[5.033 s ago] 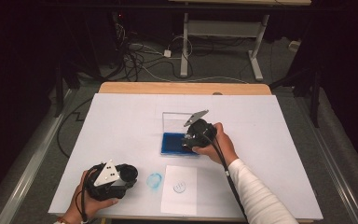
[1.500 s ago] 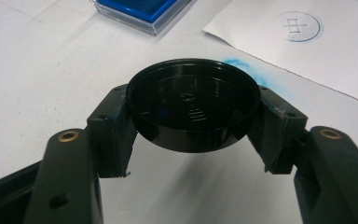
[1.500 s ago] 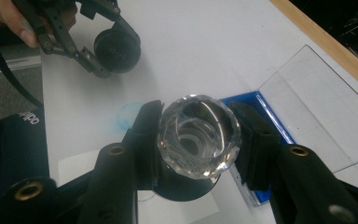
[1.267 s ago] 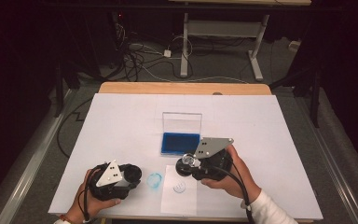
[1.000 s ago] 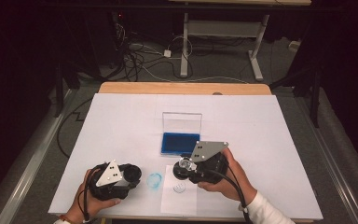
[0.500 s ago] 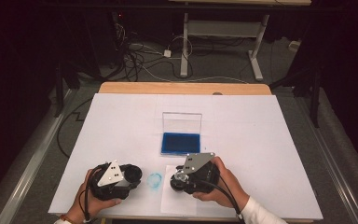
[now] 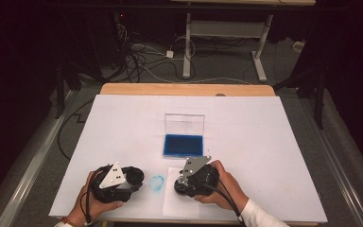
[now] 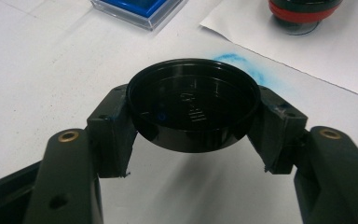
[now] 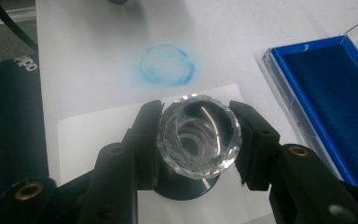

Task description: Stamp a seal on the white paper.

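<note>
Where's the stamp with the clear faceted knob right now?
The stamp sits clamped in the right gripper, pressed down on the paper sheet, just near of the blue ink pad and right of the blue ring smudge.

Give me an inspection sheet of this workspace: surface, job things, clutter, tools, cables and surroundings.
Surface: white table, one blue ink ring.
Job's things: stamp on paper; open ink pad; black cap.
Clutter: nothing seen.
Grippers: left tool shut on the cap; right tool shut on the stamp.
Cables: one trails from the right tool; loose cables on the floor.
Surroundings: dark room, desk frame behind.
</note>
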